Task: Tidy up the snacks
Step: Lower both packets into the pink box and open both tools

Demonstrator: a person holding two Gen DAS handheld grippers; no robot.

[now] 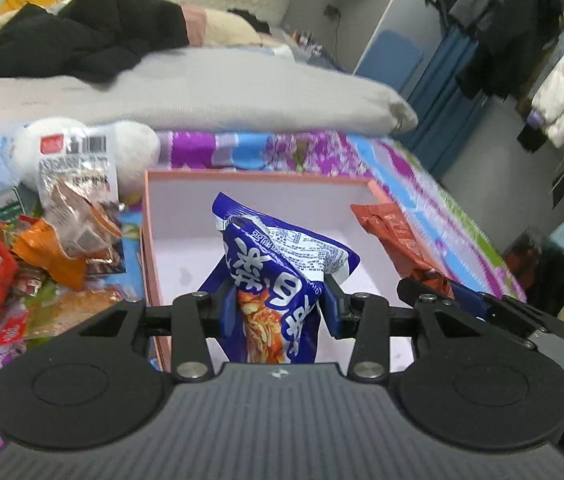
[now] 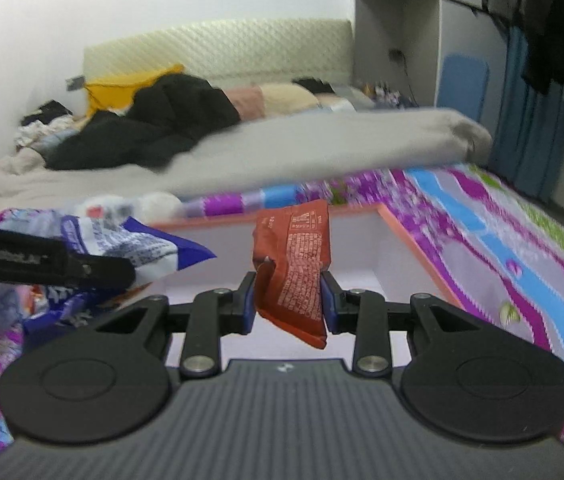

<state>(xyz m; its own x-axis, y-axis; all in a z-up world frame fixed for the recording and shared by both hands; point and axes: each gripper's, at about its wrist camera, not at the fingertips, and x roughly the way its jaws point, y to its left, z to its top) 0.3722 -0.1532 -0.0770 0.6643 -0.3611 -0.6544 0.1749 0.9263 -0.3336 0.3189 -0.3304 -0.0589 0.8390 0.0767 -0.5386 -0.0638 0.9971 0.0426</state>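
Bedroom, patterned bed sheet [image 1: 422,184]; pink box [image 1: 242,178] on bed. Left hand-held gripper [image 1: 280,306] clamps blue snack bag [image 1: 282,268] over box; right hand-held gripper [image 2: 288,300] clamps red packet [image 2: 294,264].

The blue snack bag [image 1: 282,280] carries large white Chinese characters, partly creased, and a panel of small print too fine to read; the clear packet [image 1: 78,184] shows a barcode and a red square label, illegible. The red-brown packet [image 2: 296,268] bears white small print, blurred; nothing reads clearly.
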